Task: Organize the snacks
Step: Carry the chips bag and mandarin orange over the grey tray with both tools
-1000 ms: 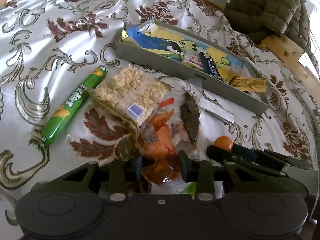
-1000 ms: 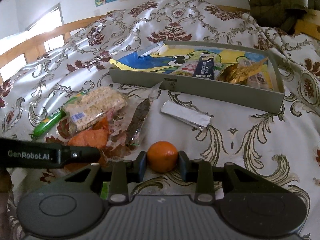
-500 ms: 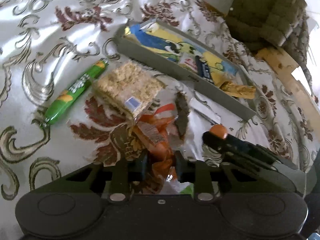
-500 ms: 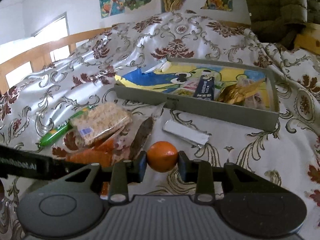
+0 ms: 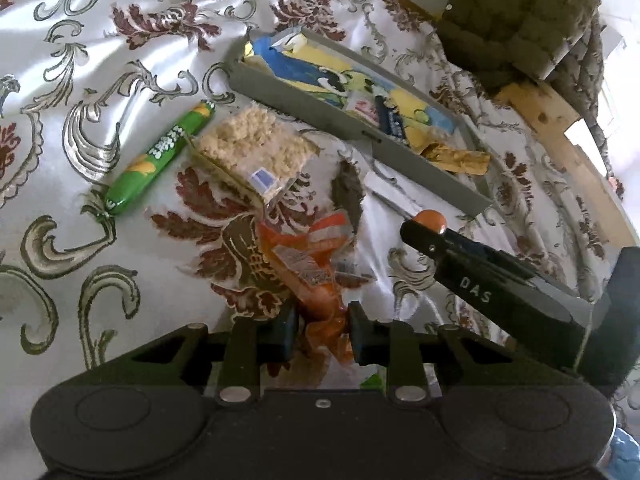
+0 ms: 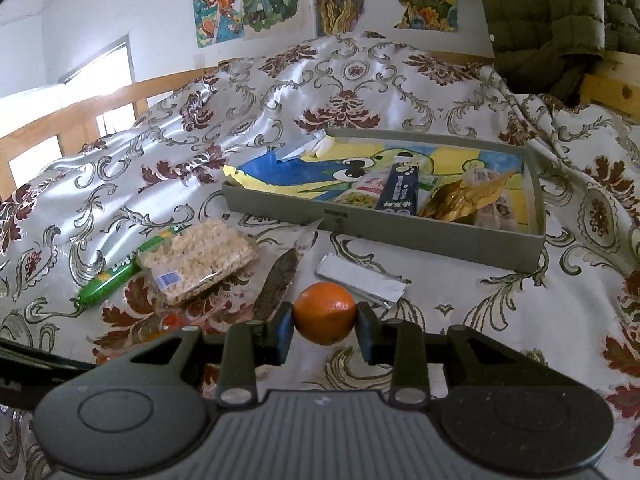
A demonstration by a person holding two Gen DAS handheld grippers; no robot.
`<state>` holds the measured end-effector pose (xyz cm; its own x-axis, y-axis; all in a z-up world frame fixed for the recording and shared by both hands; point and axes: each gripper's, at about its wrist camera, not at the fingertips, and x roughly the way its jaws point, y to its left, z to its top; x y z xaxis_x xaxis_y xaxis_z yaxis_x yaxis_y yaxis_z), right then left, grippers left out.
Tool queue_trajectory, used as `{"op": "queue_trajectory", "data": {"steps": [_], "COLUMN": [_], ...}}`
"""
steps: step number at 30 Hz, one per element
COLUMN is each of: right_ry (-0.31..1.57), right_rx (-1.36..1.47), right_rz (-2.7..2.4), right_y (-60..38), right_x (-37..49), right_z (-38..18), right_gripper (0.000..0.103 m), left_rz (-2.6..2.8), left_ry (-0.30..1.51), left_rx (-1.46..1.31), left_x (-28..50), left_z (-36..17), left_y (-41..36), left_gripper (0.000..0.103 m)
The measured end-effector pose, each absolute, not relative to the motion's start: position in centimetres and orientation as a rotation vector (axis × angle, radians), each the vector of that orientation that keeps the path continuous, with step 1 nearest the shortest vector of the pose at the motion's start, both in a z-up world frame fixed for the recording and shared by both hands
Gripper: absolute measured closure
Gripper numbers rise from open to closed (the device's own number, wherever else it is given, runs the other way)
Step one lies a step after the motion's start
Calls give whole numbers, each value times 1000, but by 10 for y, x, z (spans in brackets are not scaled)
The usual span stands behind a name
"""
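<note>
orange is clamped between right gripper pads | grey tray is seen at 12 o'clock

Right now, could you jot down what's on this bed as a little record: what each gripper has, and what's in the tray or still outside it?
surface: patterned bedspread
left gripper: shut on an orange snack packet
right gripper: shut on a small orange
tray: grey, holds a dark blue packet and a gold wrapper
outside the tray: green tube, clear bag of pale crumbly snack, dark flat piece, silver wrapper
</note>
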<state>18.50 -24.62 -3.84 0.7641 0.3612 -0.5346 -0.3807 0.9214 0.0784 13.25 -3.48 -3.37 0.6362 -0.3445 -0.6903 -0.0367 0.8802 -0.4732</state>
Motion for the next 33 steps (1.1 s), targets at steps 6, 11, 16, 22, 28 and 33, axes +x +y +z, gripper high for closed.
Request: {"op": "queue_trajectory", "data": {"steps": [6, 11, 16, 22, 28, 33], "right_ry": [564, 558, 545, 486, 442, 416], "right_rx": [-34, -37, -43, -58, -16, 2], "right_rz": [389, 393, 392, 372, 338, 321], "right_y": [-248, -249, -248, -252, -265, -273], "right_x": [185, 185, 183, 177, 180, 193], "right_z": [-39, -38, -35, -24, -15, -16], "right_gripper": [66, 66, 66, 66, 66, 66], "left_rz": [-217, -224, -282, -293, -308, -318], "left_ry": [837, 827, 824, 798, 732, 685], "left_rx": [-454, -441, -422, -463, -450, -422], "left_x": [125, 121, 117, 121, 140, 167], "left_z": [-26, -22, -14, -4, 15, 24], "left_y": [-33, -35, -39, -35, -39, -51], "left_gripper": [76, 76, 76, 76, 76, 76]}}
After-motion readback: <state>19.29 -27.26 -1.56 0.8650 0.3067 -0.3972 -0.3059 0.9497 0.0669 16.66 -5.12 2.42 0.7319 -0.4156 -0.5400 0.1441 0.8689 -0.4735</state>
